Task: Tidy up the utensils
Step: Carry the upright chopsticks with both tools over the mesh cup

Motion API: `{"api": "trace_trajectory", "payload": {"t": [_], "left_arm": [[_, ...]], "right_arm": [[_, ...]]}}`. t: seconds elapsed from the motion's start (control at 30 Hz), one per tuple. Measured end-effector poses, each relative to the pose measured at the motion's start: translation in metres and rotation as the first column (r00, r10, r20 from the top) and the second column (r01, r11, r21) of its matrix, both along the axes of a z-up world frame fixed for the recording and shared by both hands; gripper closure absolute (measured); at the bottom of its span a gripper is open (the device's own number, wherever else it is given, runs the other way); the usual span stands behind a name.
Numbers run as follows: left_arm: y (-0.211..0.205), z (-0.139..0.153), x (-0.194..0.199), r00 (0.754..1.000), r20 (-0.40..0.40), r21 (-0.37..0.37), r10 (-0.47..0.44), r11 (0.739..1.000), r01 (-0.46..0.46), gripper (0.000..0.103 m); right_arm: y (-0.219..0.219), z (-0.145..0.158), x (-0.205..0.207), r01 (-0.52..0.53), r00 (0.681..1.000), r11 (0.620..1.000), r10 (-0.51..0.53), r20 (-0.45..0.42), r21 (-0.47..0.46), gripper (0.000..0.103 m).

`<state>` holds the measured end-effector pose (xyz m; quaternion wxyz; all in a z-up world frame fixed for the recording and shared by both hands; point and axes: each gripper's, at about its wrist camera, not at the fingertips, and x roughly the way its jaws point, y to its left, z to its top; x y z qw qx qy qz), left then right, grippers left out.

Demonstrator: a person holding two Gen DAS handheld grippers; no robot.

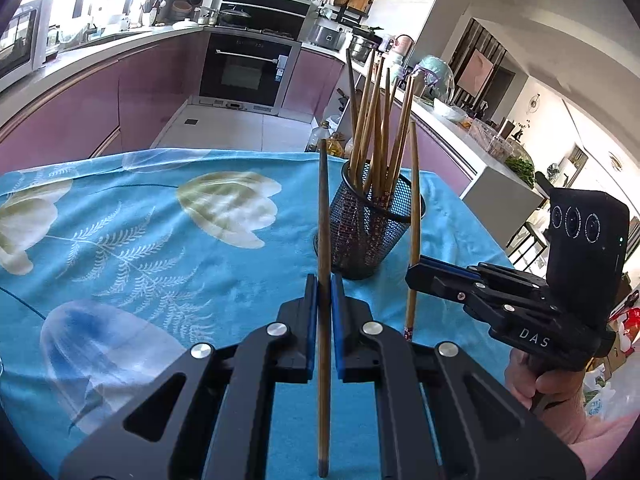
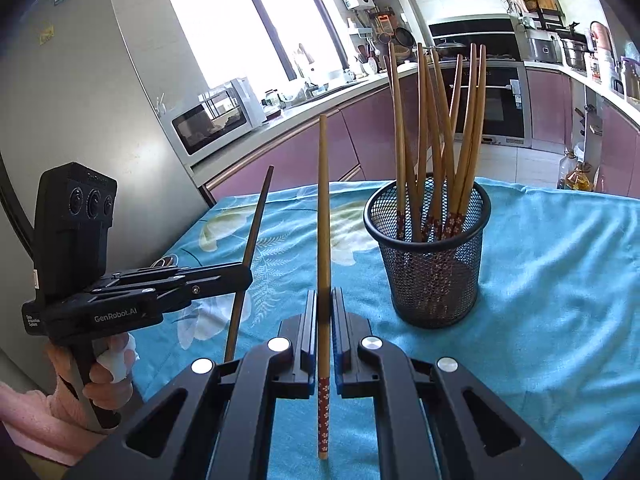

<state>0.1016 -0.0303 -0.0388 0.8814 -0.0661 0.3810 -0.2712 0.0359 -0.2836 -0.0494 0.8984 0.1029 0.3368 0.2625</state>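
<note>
A black mesh cup [image 1: 364,232] [image 2: 432,272] stands on the blue flowered tablecloth [image 1: 160,240] and holds several wooden chopsticks [image 1: 376,120] [image 2: 436,140], red patterned ends down. My left gripper [image 1: 324,280] [image 2: 246,276] is shut on a dark brown chopstick [image 1: 323,200] [image 2: 256,220], held upright just left of the cup. My right gripper [image 2: 324,294] [image 1: 416,270] is shut on a lighter chopstick [image 2: 324,220] [image 1: 414,200] whose red flowered end points down. Both held sticks hang above the cloth in front of the cup, apart from it.
The table's far edge [image 1: 240,152] drops to a tiled kitchen floor, where oil bottles [image 2: 576,172] stand. Pink cabinets and an oven [image 1: 244,68] lie beyond. A microwave [image 2: 212,120] sits on the counter and a grey fridge [image 2: 80,80] is at the left. A hand [image 1: 536,380] holds the right gripper's handle.
</note>
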Motion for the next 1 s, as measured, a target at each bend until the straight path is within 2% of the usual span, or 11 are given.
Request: {"api": "trace_trajectory", "payload": {"t": [1.0], "left_arm": [[-0.002,0.021,-0.002,0.999,0.05,-0.061,-0.009,0.998,0.012,0.096]], "right_arm": [[-0.02,0.025,-0.004,0.046,0.996,0.998,-0.049,0.075,0.033,0.097]]}}
